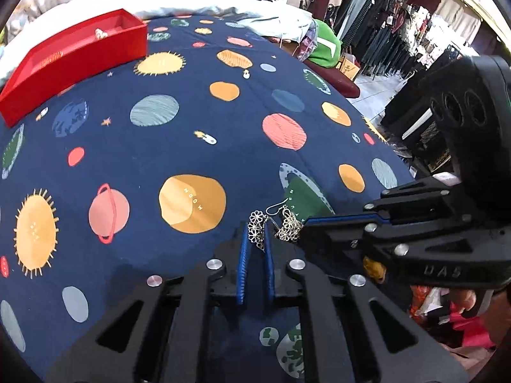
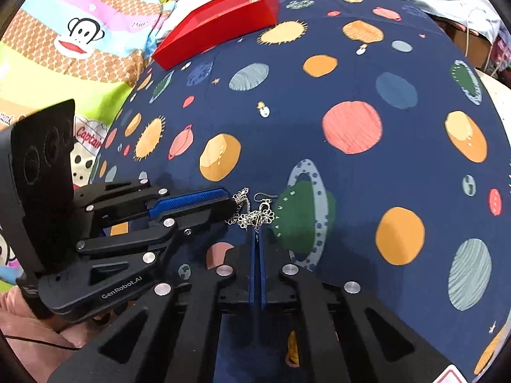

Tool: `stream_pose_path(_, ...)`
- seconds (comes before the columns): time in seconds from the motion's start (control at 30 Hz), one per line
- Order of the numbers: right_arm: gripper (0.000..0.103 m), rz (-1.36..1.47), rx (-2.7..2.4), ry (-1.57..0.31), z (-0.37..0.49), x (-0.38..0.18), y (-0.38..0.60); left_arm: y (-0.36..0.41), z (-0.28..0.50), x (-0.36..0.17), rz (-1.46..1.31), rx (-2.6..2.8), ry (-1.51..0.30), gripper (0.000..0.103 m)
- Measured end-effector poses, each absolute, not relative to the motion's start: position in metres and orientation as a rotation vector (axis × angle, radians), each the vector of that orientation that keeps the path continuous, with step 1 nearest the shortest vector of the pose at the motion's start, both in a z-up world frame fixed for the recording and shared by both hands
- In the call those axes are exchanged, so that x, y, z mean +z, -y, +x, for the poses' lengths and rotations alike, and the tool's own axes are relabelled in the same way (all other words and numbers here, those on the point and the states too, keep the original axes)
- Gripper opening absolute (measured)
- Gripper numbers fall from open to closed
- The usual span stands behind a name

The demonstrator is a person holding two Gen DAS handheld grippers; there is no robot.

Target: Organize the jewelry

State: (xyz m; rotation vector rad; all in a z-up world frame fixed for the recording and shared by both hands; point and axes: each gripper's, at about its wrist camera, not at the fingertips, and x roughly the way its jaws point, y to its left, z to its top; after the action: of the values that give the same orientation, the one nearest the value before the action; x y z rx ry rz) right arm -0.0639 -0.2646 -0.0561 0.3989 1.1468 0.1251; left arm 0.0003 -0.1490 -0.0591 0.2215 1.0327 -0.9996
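Note:
Two silver filigree earrings hang close together just above a navy planet-print bedspread [image 1: 198, 121]. My left gripper [image 1: 259, 236] is shut on one earring [image 1: 256, 221], which sits between its blue pad tips. My right gripper [image 1: 305, 223] comes in from the right, shut on the other earring [image 1: 289, 226], whose wire hook sticks up. In the right wrist view the right gripper [image 2: 257, 228] pinches the flower cluster [image 2: 255, 216], and the left gripper [image 2: 230, 206] holds a piece [image 2: 239, 197] beside it. A red open box [image 1: 73, 60] lies far back left with a small jewel [image 1: 101, 33] inside.
White bedding and pillows [image 1: 198, 3] pile up behind the red box [image 2: 223, 22]. A cartoon monkey blanket [image 2: 73, 41] lies left of the bedspread. Right of the bed's edge are a green item [image 1: 324, 48], a dark red stool and clothing racks [image 1: 399, 32].

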Motion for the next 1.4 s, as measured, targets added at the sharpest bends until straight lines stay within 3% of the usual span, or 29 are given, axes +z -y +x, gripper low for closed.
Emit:
stream_pose_path(0.27, 0.004, 0.388, 0.097, -1.126, -0.070, -0.047, 0.270, 0.144, 0.003, -0.054, 0.202, -0.976, -1.030, 0.000)
stream_pose_path(0.37, 0.015, 0.376, 0.079, -1.131, -0.069, -0.047, 0.269, 0.142, 0.005, -0.053, 0.180, -0.975, -1.040, 0.000)
stream_pose_path(0.43, 0.034, 0.360, 0.073, -1.125, -0.068, -0.047, 0.266, 0.142, 0.006, -0.054, 0.169, -0.970, -1.055, 0.001)
stream_pose_path(0.47, 0.034, 0.352, 0.074, -1.126, -0.067, -0.048, 0.264, 0.142, 0.005, -0.055, 0.172, -0.966, -1.060, 0.005)
stream_pose_path(0.57, 0.034, 0.339, 0.075, -1.136, -0.063, -0.054, 0.261, 0.144, 0.005, -0.058, 0.185, -0.952, -1.072, 0.026)
stream_pose_path(0.7, 0.007, 0.361, 0.089, -1.144, -0.064, -0.059, 0.264, 0.147, 0.002, -0.057, 0.185, -0.962, -1.073, 0.029)
stream_pose_path(1.07, 0.004, 0.426, 0.053, -1.132, -0.087, -0.053, 0.287, 0.170, -0.014, -0.059, 0.227, -1.008, -1.056, 0.034)
stream_pose_path(1.17, 0.004, 0.506, 0.056, -1.121, -0.091, -0.054, 0.297, 0.178, -0.024, -0.059, 0.276, -1.021, -1.026, 0.031)
stream_pose_path(1.23, 0.004, 0.522, 0.051, -1.119, -0.093, -0.056, 0.300, 0.183, -0.029, -0.060, 0.291, -1.052, -1.030, 0.007)
stream_pose_path(1.27, 0.004, 0.524, 0.050, -1.119, -0.093, -0.056, 0.300, 0.185, -0.030, -0.062, 0.292, -1.059, -1.033, 0.003)
stream_pose_path(1.4, 0.003, 0.531, 0.057, -1.102, -0.094, -0.051, 0.299, 0.184, -0.028, -0.061, 0.263, -1.076, -1.044, 0.002)
